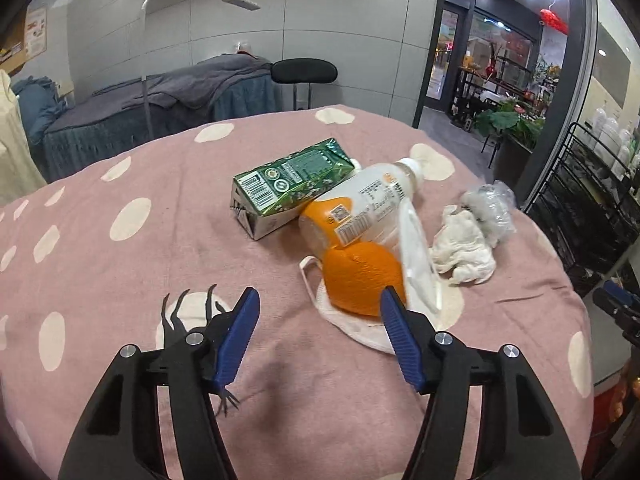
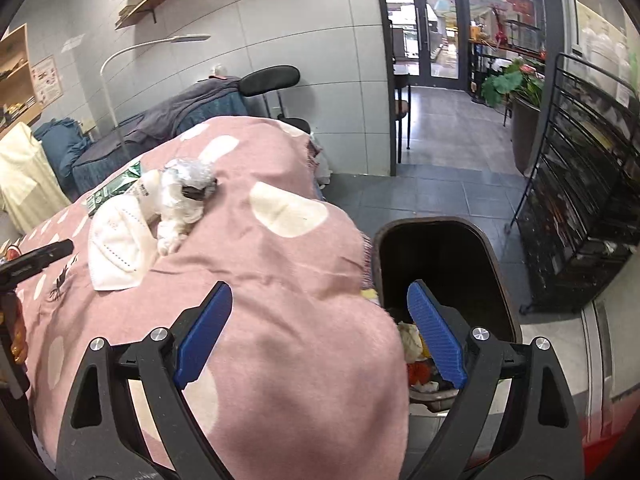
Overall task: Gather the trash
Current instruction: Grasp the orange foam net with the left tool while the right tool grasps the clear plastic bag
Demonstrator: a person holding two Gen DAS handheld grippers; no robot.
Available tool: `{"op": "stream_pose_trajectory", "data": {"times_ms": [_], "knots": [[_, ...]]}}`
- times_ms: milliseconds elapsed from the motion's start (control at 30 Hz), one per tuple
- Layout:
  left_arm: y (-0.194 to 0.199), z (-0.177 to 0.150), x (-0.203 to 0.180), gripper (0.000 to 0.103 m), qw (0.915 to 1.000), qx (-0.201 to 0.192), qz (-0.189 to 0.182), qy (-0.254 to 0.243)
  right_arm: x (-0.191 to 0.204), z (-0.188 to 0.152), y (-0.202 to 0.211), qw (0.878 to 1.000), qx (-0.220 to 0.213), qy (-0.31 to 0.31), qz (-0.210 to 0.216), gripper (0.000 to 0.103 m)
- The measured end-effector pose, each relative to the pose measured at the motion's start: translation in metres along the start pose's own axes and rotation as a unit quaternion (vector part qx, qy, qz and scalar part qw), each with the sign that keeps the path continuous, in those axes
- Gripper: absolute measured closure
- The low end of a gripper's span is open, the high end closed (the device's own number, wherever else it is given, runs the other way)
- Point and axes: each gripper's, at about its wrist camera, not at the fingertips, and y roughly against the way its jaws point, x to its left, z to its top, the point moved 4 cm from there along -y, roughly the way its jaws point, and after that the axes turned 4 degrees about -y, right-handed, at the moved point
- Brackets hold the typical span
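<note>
While the left gripper stands partly open and empty above the pink polka-dot blanket, the round orange fruit lies just ahead and to the right of the gap, its near edge behind the right blue pad. It rests on a white face mask, with a white-and-orange plastic bottle angled away beyond. The right gripper, wide open and holding nothing, hangs near the dark trash bin, seemingly farther from the fruit.
</note>
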Motion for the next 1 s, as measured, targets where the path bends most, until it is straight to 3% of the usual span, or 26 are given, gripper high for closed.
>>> {"op": "stream_pose_trajectory", "data": {"times_ms": [100, 333, 667, 800, 933, 1000], "knots": [[-0.013, -0.003, -0.001, 0.042, 0.9996, 0.013, 0.004, -0.025, 0.013, 0.004, 0.001, 1.000, -0.005, 0.012, 0.002, 0.015], [-0.036, -0.001, -0.020, 0.042, 0.9963, 0.043, -0.029, -0.069, 0.032, 0.009, -0.002, 1.000, -0.005, 0.027, 0.000, 0.015], [-0.058, 0.010, -0.029, 0.041, 0.9915, 0.067, -0.086, -0.070, 0.055, 0.026, -0.014, 0.999, -0.007, 0.050, 0.008, 0.015], [-0.055, 0.010, -0.025, 0.058, 0.9910, 0.062, -0.109, -0.046, 0.066, 0.037, -0.020, 0.998, -0.006, 0.056, 0.020, 0.015], [-0.039, 0.008, -0.026, 0.075, 0.9935, 0.036, -0.093, -0.055, 0.079, 0.044, -0.031, 0.997, 0.002, 0.067, 0.029, 0.015], [-0.030, 0.010, -0.024, 0.077, 0.9943, 0.022, -0.092, -0.049, 0.084, 0.046, -0.038, 0.997, 0.010, 0.070, 0.035, 0.015]]}}
